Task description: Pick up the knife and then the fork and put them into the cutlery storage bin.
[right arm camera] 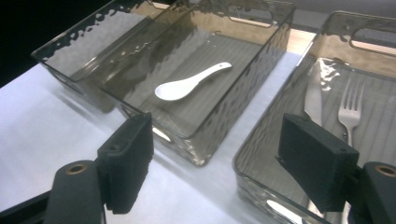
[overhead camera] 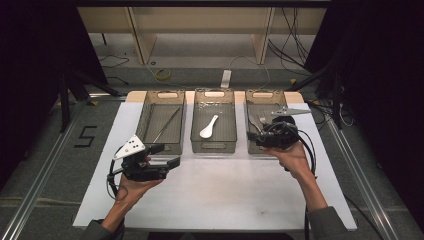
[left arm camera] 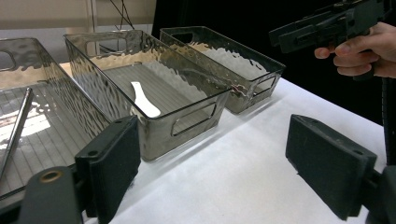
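Smoky plastic bins stand side by side on the white desk (overhead camera: pixel 215 195): the left bin (overhead camera: pixel 161 122) holds a metal rod (overhead camera: pixel 166 125), the middle bin (overhead camera: pixel 214 122) a white spoon (overhead camera: pixel 208 127), the right bin (right arm camera: pixel 322 121) a fork (right arm camera: pixel 351 109) and knife (right arm camera: pixel 313 100). Left gripper (left arm camera: pixel 212 163) hovers near the left bin, right gripper (right arm camera: pixel 215 163) over the right bin's front; both jaws wide apart, empty.

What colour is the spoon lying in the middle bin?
White. The spoon shows best in the right gripper view, lying on the smoky translucent middle bin's ribbed floor.
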Motion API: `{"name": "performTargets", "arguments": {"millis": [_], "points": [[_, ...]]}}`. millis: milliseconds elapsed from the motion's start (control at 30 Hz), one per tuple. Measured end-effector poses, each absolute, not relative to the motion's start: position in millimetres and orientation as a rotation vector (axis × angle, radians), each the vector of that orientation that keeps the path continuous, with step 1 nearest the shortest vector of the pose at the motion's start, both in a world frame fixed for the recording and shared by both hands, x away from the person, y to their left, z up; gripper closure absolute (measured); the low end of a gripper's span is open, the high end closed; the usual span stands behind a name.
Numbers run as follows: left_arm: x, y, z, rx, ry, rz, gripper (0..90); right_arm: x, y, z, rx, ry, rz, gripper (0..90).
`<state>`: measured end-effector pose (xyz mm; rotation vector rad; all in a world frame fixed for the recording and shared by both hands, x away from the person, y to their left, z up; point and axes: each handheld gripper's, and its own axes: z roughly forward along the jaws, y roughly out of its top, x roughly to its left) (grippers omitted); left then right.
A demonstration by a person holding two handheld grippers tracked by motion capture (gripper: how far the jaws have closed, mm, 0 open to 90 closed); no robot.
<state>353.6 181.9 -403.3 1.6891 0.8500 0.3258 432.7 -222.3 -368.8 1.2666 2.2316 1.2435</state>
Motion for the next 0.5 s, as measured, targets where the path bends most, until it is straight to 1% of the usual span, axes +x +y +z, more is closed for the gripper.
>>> {"name": "performTargets", "arguments": {"millis": [500], "points": [[353.0, 181.6, -402.9, 1.694, 0.845, 0.322, 17.5, 409.3, -216.9, -376.0, 1.229, 2.217, 1.319, 26.4]]}}
